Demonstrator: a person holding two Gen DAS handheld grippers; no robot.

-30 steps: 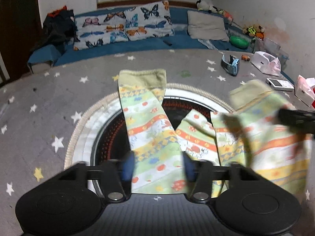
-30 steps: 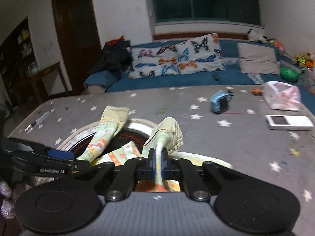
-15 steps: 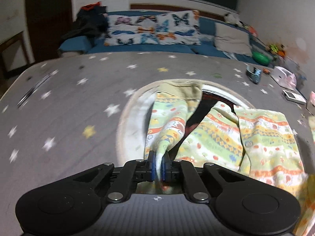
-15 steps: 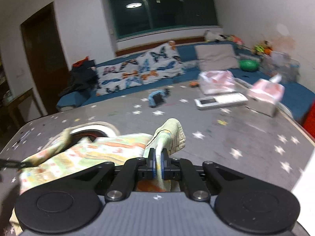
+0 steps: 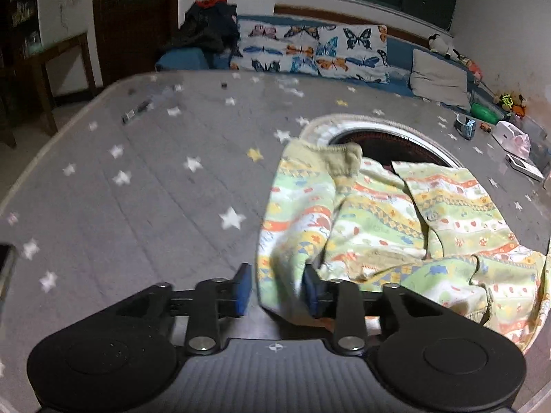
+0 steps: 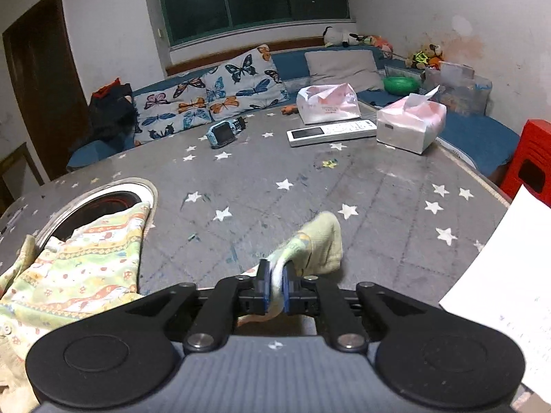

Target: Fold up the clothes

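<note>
A small patterned garment (image 5: 396, 227), pale green with orange and yellow stripes, lies crumpled on the grey star-print table (image 5: 155, 189). My left gripper (image 5: 277, 289) is open, its blue pads on either side of one sleeve's lower part; the sleeve's olive cuff (image 5: 339, 160) lies further away. My right gripper (image 6: 274, 289) is shut on the other sleeve, and its pale cuff (image 6: 322, 246) sticks out past the fingers just above the table. The garment's body (image 6: 79, 272) lies at the left of the right wrist view.
A round dark opening with a white rim (image 5: 385, 137) sits in the table under the garment. A white remote (image 6: 332, 132), tissue box (image 6: 411, 122), plastic bag (image 6: 327, 103) and blue toy (image 6: 224, 132) stand at the far side. A white paper (image 6: 506, 296) lies at the right edge.
My left gripper has opened; half a second ago it was shut on the sleeve. Both views have swung and the garment now lies bunched. The right gripper kept its hold.
</note>
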